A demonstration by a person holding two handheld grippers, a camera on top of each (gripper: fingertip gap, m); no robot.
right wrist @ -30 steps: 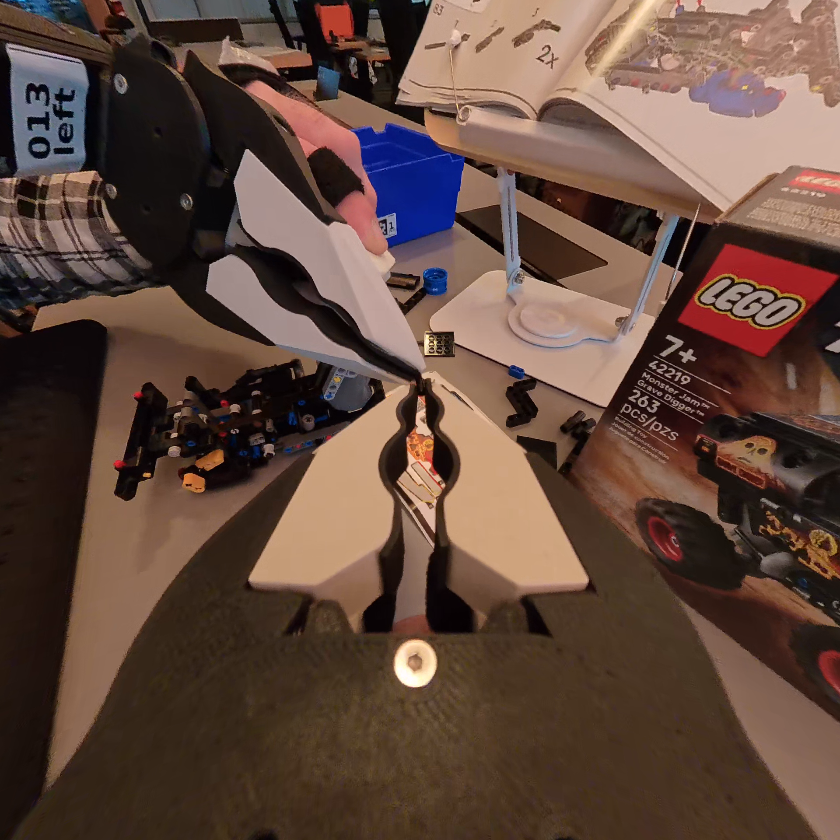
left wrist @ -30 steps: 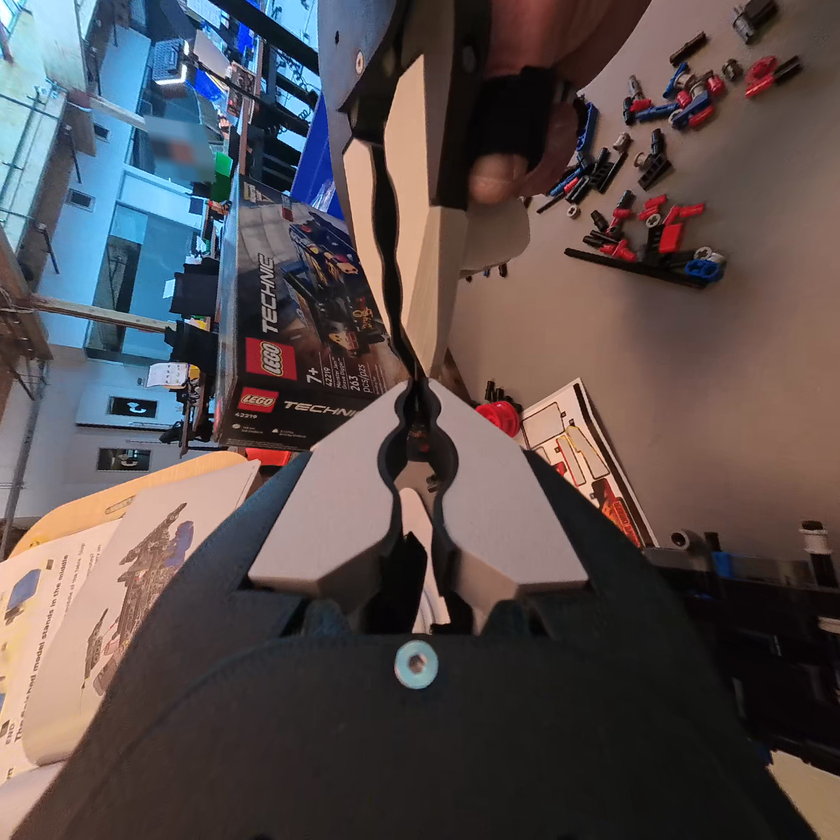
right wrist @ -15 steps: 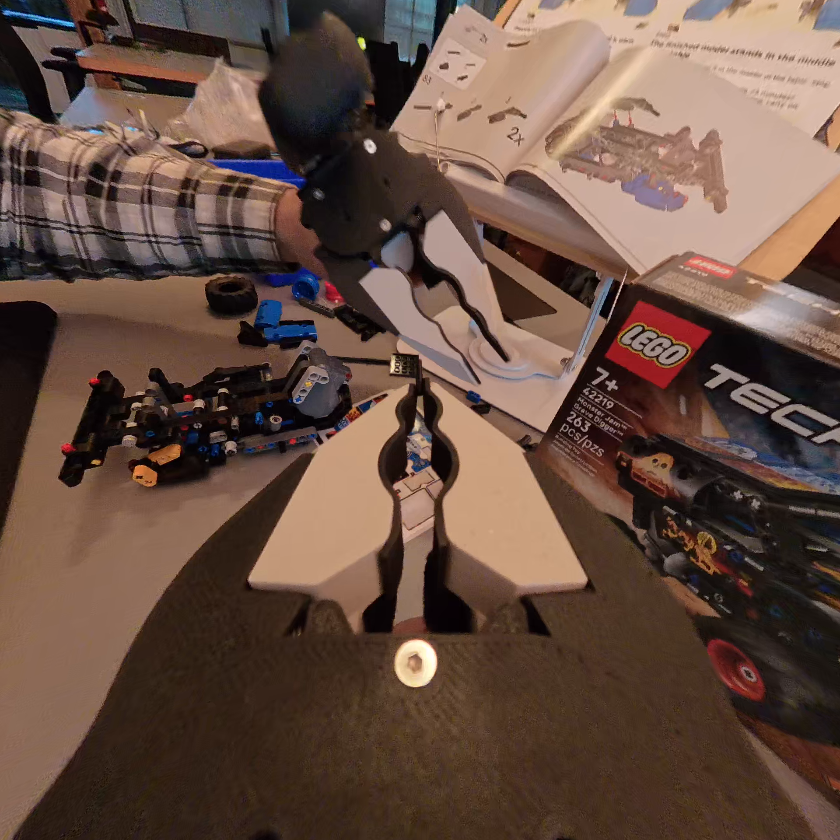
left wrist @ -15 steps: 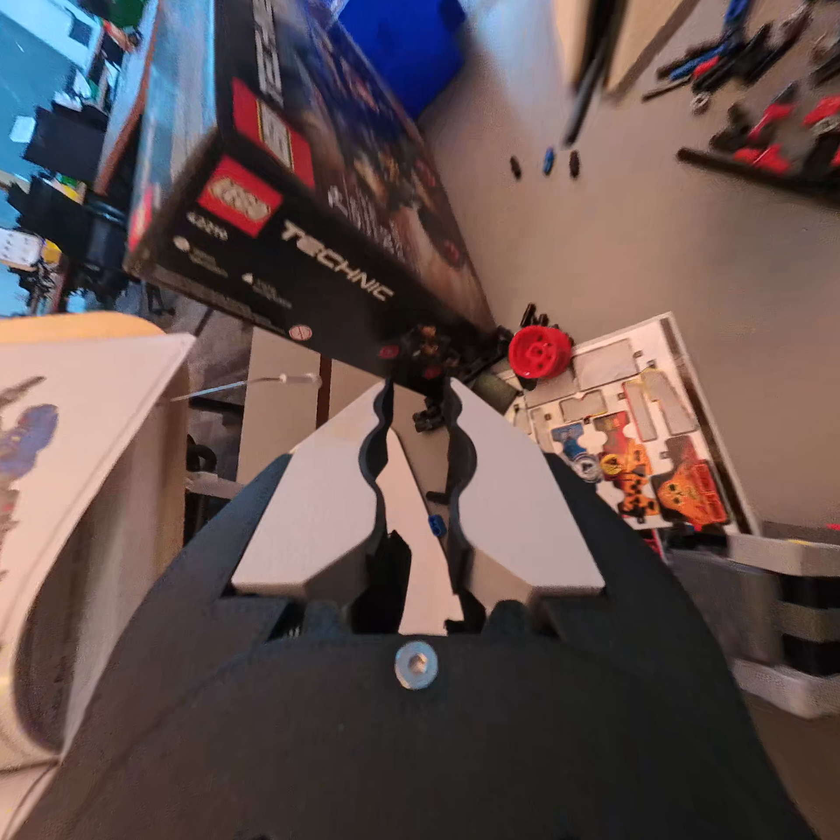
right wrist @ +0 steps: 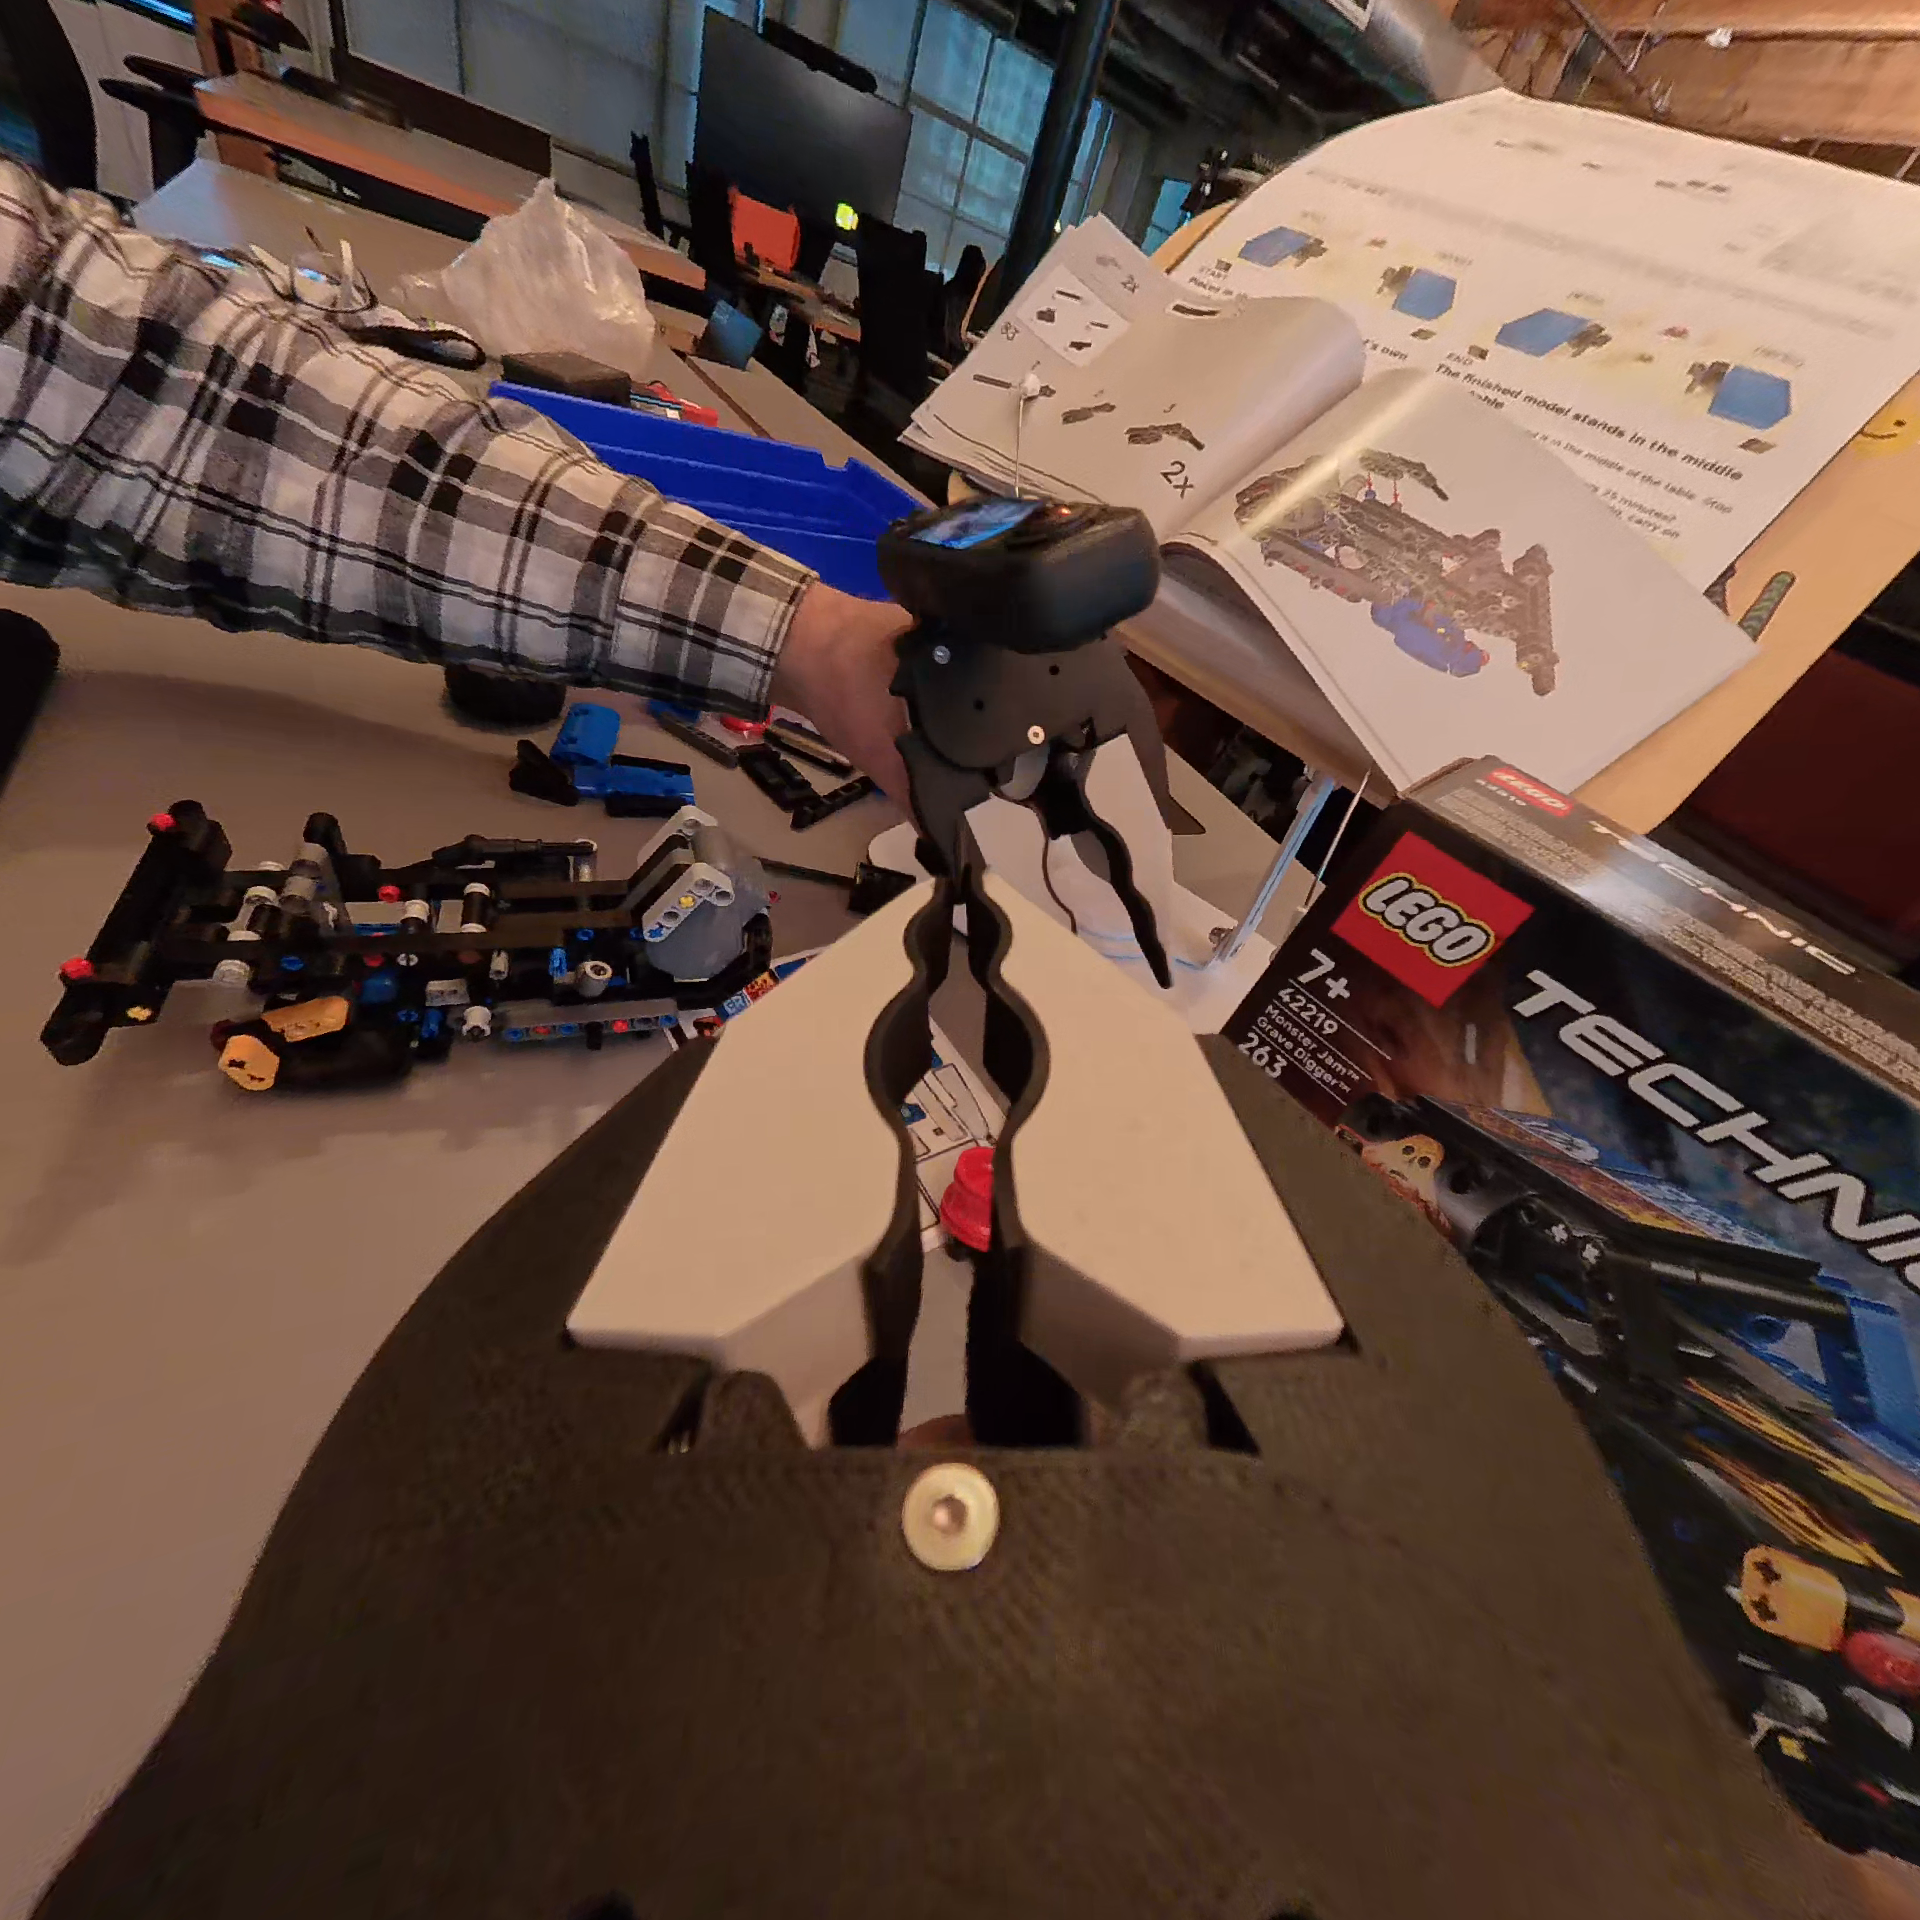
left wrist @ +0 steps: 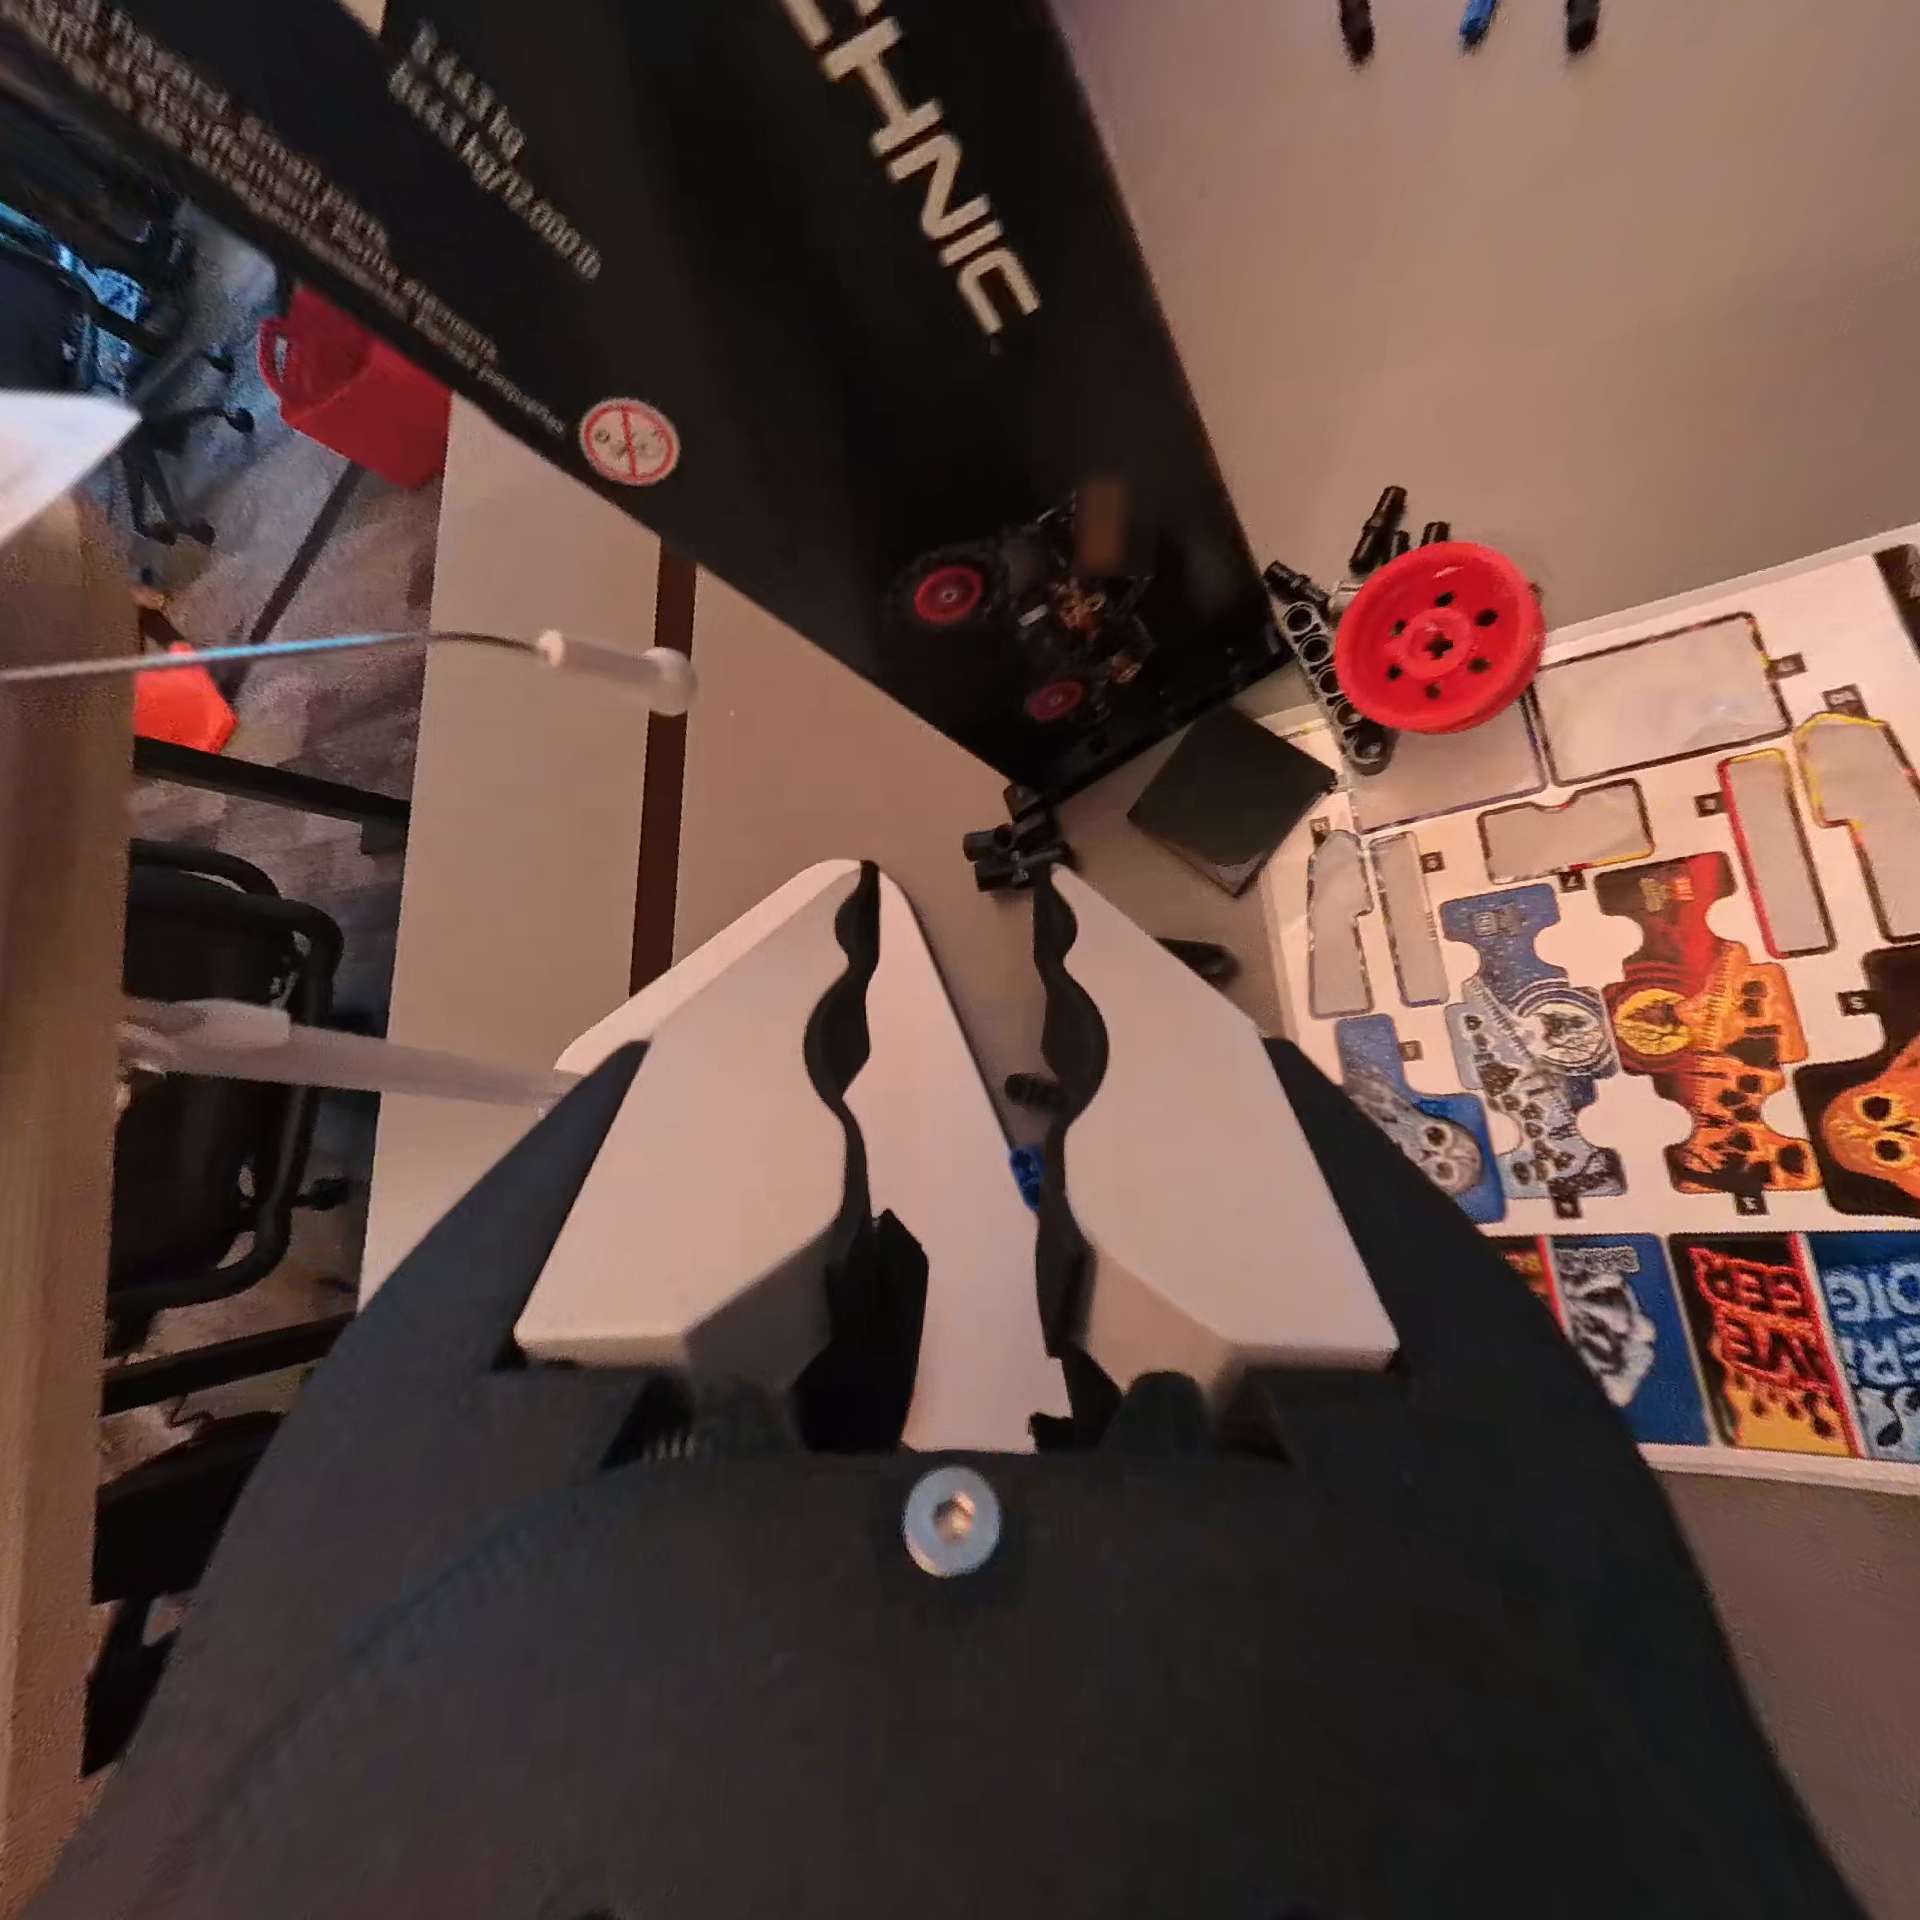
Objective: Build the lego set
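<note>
Evidently the left gripper (left wrist: 956, 883) hangs with its jaws apart and empty over the worktop (left wrist: 1558, 312), aimed at the small black connector pins (left wrist: 1013, 847) by the set box (left wrist: 831, 312) corner, likely the next part wanted. Meanwhile the right gripper (right wrist: 954, 894) is nearly closed; whether it pinches anything I cannot tell. To its left the half-built chassis (right wrist: 416, 935) lies flat, within reach. Ahead, the instruction booklet (right wrist: 1351, 488) is propped open for reading.

Open workshop: long desks (right wrist: 416, 177), monitors (right wrist: 800, 130).
</note>
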